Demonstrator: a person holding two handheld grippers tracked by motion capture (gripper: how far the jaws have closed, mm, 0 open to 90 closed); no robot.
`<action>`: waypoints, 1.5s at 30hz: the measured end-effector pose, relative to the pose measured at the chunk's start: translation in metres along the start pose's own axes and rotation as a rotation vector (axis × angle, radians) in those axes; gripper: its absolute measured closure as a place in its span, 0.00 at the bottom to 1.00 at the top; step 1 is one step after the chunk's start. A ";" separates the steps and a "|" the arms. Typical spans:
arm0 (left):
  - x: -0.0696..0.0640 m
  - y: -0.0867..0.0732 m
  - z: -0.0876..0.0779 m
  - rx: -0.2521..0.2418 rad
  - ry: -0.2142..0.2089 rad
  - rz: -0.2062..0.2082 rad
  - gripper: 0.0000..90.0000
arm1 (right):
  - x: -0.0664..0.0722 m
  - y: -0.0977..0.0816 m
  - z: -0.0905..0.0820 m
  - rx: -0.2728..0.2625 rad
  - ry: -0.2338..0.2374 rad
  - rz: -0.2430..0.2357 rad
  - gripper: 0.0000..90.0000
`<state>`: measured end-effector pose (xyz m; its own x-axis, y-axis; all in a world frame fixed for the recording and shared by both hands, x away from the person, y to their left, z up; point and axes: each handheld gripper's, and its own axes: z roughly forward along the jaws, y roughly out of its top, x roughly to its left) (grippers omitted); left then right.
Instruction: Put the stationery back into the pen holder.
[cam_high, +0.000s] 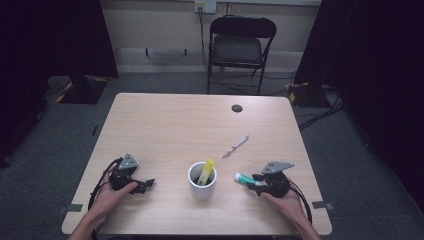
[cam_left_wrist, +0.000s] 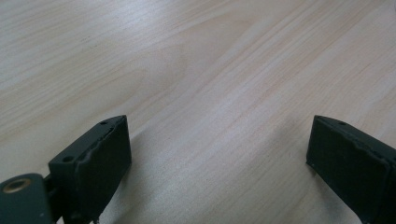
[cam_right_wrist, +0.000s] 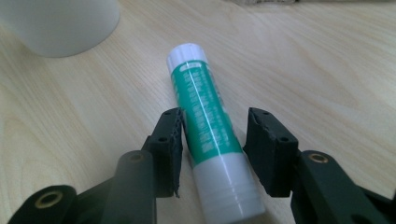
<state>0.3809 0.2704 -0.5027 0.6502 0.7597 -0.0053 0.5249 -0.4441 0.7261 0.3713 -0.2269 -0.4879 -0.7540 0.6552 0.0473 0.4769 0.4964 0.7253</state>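
I am bracketing the green-and-white glue stick (cam_right_wrist: 205, 135) with the right gripper (cam_right_wrist: 215, 140); its jaws are sitting partly closed, one touching the tube, the other just off it; the stick is lying flat on the table (cam_high: 165, 120) beside the white cup (cam_high: 202, 186). A yellow marker (cam_high: 205, 171) is standing in the cup already; the glue stick and a pen (cam_high: 235, 146) are waiting outside. The left gripper (cam_left_wrist: 215, 158) is resting wide open, holding nothing.

Black two-jaw tools (cam_high: 252, 178), grey three-cornered top plates, black trailing cables.
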 end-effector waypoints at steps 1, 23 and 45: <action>0.000 0.000 0.000 0.000 0.000 0.000 0.07 | 0.000 0.000 0.000 0.002 0.001 0.000 0.62; 0.000 0.000 0.000 0.000 0.000 0.000 0.07 | -0.004 -0.020 -0.013 -0.016 -0.031 0.000 0.70; 0.000 -0.001 -0.001 0.001 -0.002 0.004 0.07 | -0.002 -0.024 -0.016 -0.030 -0.059 0.012 0.72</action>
<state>0.3800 0.2711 -0.5027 0.6534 0.7570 -0.0035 0.5224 -0.4476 0.7258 0.3539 -0.2490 -0.4947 -0.7202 0.6935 0.0160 0.4711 0.4721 0.7451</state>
